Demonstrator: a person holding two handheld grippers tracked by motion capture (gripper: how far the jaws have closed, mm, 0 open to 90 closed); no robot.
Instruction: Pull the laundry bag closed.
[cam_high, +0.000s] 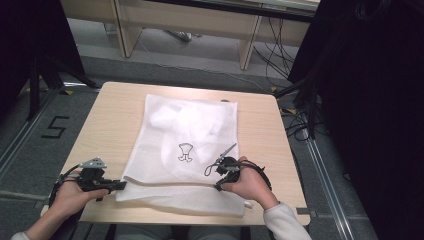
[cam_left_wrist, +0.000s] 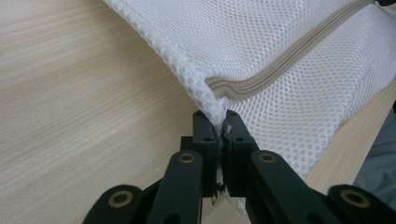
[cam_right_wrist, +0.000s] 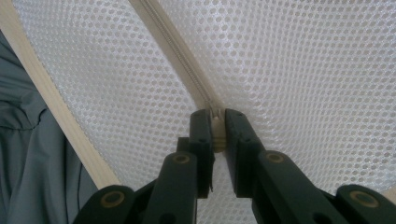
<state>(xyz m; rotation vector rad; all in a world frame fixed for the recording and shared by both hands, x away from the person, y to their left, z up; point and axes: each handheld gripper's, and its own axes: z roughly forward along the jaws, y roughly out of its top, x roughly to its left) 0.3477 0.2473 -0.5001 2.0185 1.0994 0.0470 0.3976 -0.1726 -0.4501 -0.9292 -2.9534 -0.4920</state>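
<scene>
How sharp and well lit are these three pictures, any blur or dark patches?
High view: soft and grainy, even light on the table, black at both upper corners. Left gripper view: crisp weave on the mesh bag, whose corner the left gripper pinches. Right gripper view: the zipper is sharp, the right gripper near the lens looks softer.

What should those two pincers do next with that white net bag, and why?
Probably slide the right gripper along the zipper, away from the left gripper. The right one is shut on the zipper pull; the left pinches the mesh bag at its corner, anchoring it so the bag stays taut.
</scene>
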